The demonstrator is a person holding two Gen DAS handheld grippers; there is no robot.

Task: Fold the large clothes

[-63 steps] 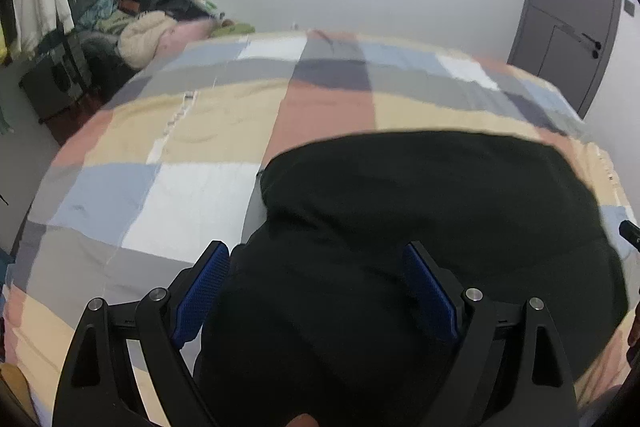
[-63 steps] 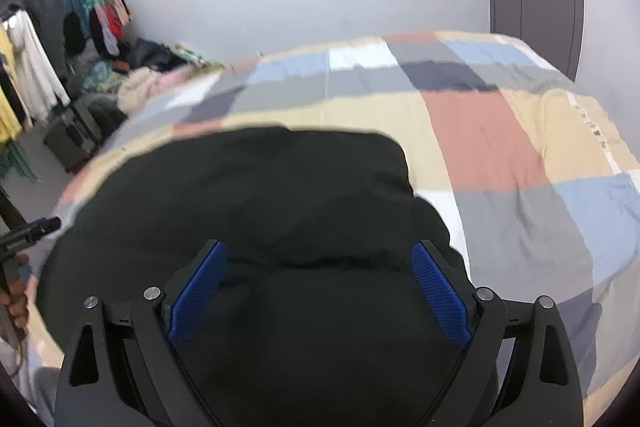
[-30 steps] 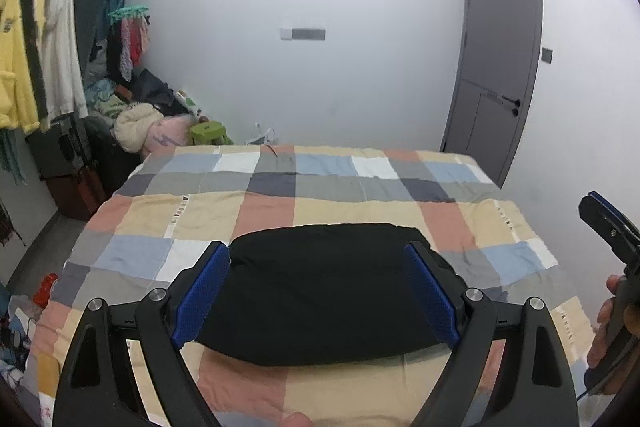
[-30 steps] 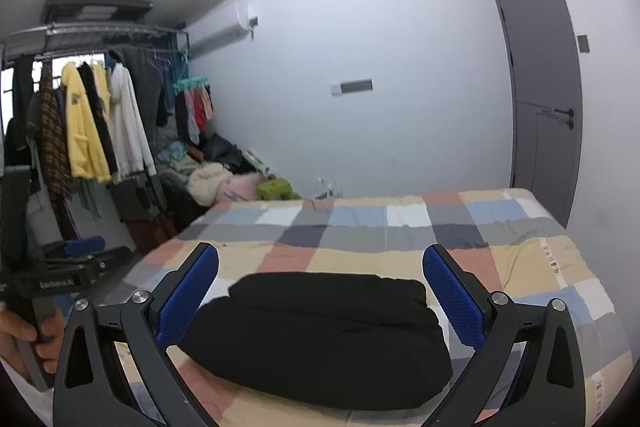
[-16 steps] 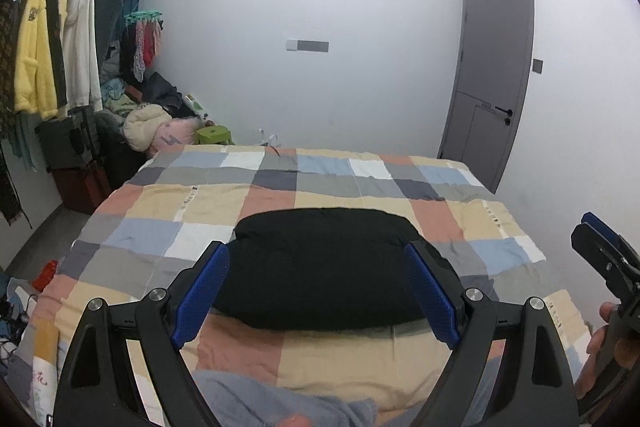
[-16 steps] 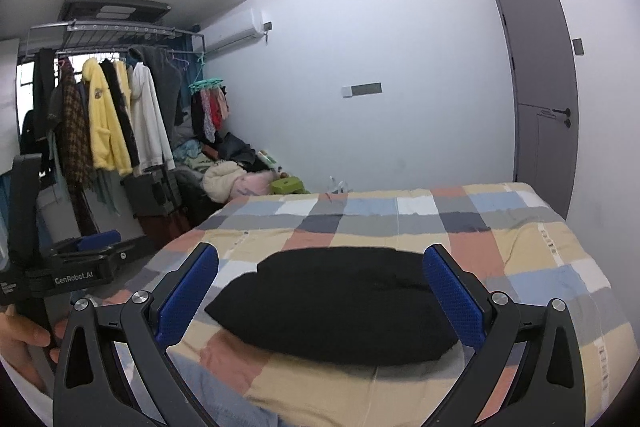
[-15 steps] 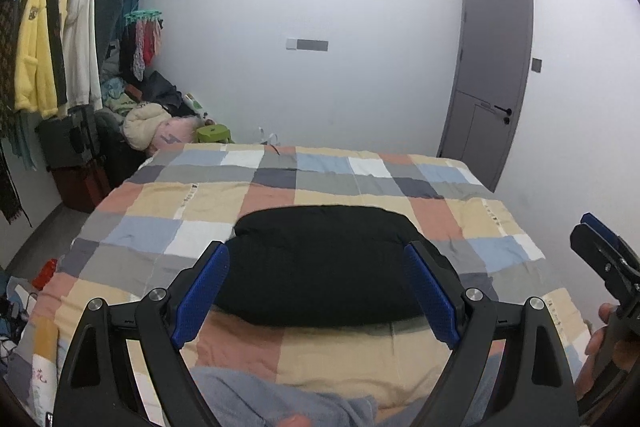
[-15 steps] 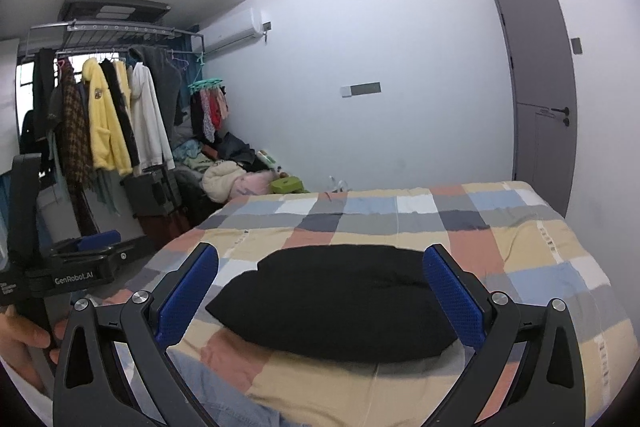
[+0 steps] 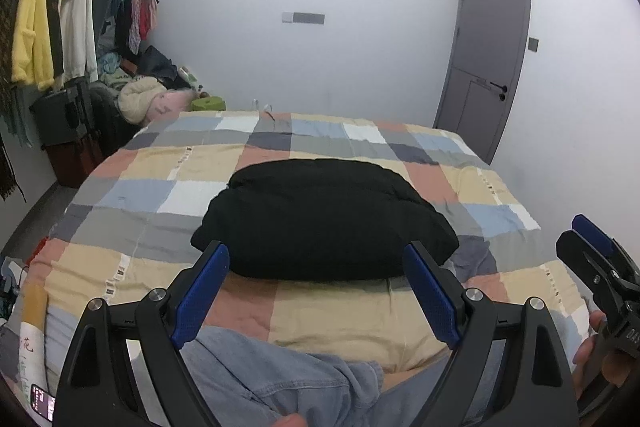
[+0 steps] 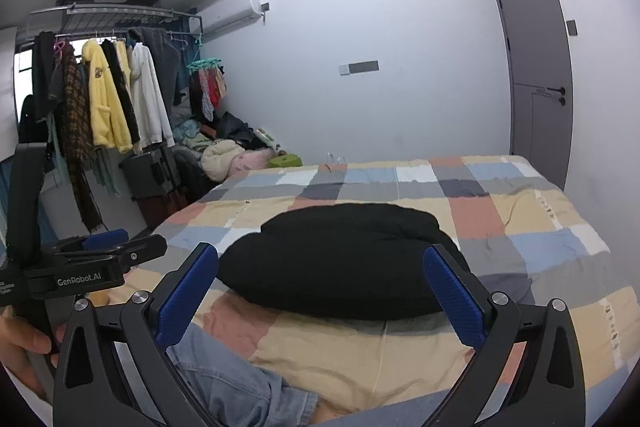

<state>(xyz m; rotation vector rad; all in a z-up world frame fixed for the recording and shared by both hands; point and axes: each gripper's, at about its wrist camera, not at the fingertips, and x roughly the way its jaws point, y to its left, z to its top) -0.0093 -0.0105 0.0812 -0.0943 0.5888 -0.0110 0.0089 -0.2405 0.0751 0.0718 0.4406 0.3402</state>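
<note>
Both wrist cameras sit back from the near edge of the bed (image 9: 352, 323), facing along it toward the far wall. The left view looks from the left, the right view from the right; both share the black folded garment (image 9: 324, 219) mid-bed and the grey door (image 10: 536, 67).

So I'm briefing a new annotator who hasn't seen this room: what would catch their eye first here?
First, the black folded garment, a dark mound in the middle of the checkered bedspread. Next, the yellow coat on the clothes rack at the far left. Both tools hang open over the bed's near edge, the left tool and right tool holding nothing.
</note>
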